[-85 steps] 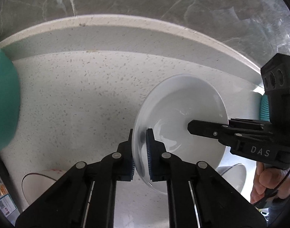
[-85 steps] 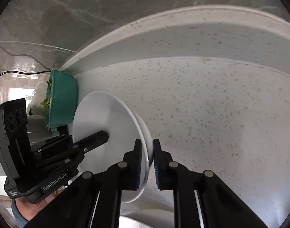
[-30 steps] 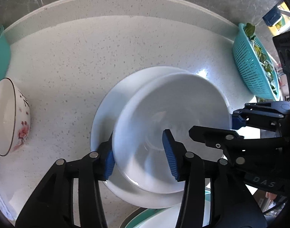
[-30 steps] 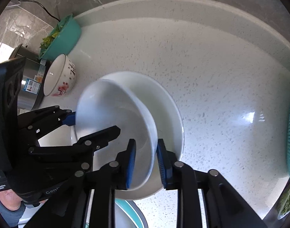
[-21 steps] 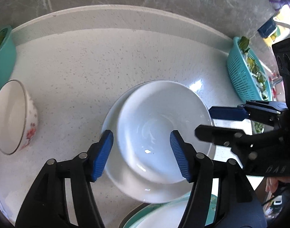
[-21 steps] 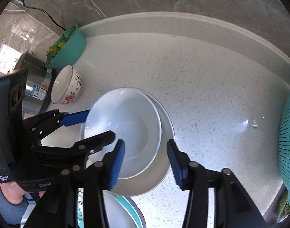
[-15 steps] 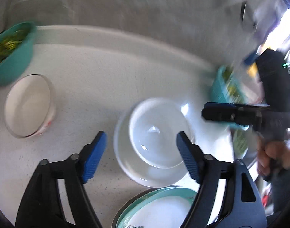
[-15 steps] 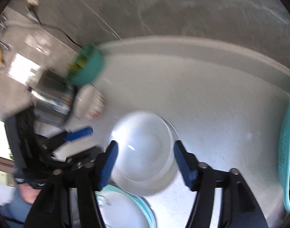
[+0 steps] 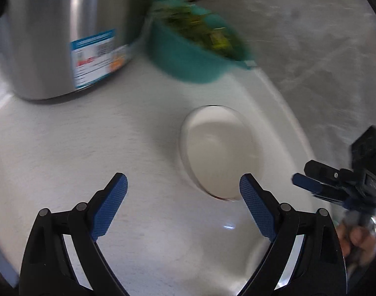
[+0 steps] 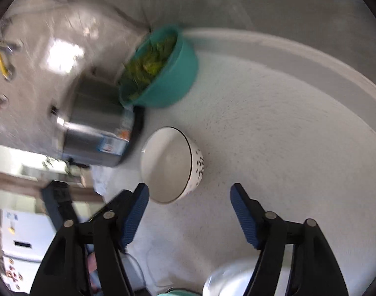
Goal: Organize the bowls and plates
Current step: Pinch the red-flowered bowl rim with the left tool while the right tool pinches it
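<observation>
My left gripper [image 9: 183, 190] spread wide and empty, my right gripper [image 10: 189, 203] likewise, patterned bowl [image 10: 171, 165] ahead on speckled counter [image 10: 274, 148], teal colander [image 10: 163, 74] beyond.

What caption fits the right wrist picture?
Open right gripper hovering near a patterned bowl on the speckled counter.

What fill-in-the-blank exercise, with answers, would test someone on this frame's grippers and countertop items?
1. The jaws of both the left gripper and the right gripper are ____.
2. The patterned bowl holds ____.
3. The leafy greens sit in a ____ basin.
4. The steel pot carries a blue-edged ____.

Answers: open; nothing; teal; label
</observation>
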A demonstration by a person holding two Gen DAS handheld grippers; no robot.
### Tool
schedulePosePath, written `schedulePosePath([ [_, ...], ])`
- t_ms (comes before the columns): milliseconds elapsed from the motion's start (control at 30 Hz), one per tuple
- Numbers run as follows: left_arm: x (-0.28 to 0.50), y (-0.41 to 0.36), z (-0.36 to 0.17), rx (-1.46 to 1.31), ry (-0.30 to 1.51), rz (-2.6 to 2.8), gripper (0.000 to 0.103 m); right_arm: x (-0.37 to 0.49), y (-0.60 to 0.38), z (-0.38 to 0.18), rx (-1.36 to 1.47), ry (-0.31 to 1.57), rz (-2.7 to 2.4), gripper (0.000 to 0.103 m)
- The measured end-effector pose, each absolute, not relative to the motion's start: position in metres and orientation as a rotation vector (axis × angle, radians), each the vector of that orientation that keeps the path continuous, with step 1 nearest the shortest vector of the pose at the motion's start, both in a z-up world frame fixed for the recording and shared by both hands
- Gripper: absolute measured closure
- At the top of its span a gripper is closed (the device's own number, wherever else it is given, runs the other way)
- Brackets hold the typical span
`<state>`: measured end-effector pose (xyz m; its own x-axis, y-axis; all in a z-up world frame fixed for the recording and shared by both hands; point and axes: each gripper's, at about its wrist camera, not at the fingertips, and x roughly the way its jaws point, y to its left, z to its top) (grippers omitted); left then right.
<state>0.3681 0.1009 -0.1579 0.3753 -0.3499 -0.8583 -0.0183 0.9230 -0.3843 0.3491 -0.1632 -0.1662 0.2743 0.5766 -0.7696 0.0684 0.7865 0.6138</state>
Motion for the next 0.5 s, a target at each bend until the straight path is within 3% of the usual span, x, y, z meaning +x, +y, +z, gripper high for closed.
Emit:
schedulePosePath([
  [233, 0.398, 0.081, -0.174, -0.308, 1.196, -0.12, 0.012, 0.392, -0.128, -0.202, 0.53, 1.362, 0.413, 0.033],
  [300, 0.406, 0.088, -0.186, -0.368, 1.219, -0.138, 0.024, 0.398, -0.125, -0.212, 0.554, 1.379, 0.42, 0.037],
  [333, 0.41, 0.088, -0.19, -0.384, 1.229, -0.156, 0.034, 0.401, -0.124, -0.219, 0.564, 1.396, 0.431, 0.04],
  [400, 0.416, 0.09, -0.204, -0.422, 1.254, -0.178, 0.049, 0.406, -0.12, -0.23, 0.588, 1.434, 0.447, 0.051],
  [467, 0.423, 0.091, -0.214, -0.453, 1.273, -0.204, 0.077, 0.408, -0.119, -0.239, 0.615, 1.456, 0.456, 0.063],
  [500, 0.424, 0.091, -0.218, -0.459, 1.28, -0.212, 0.081, 0.41, -0.118, -0.24, 0.623, 1.459, 0.46, 0.069],
])
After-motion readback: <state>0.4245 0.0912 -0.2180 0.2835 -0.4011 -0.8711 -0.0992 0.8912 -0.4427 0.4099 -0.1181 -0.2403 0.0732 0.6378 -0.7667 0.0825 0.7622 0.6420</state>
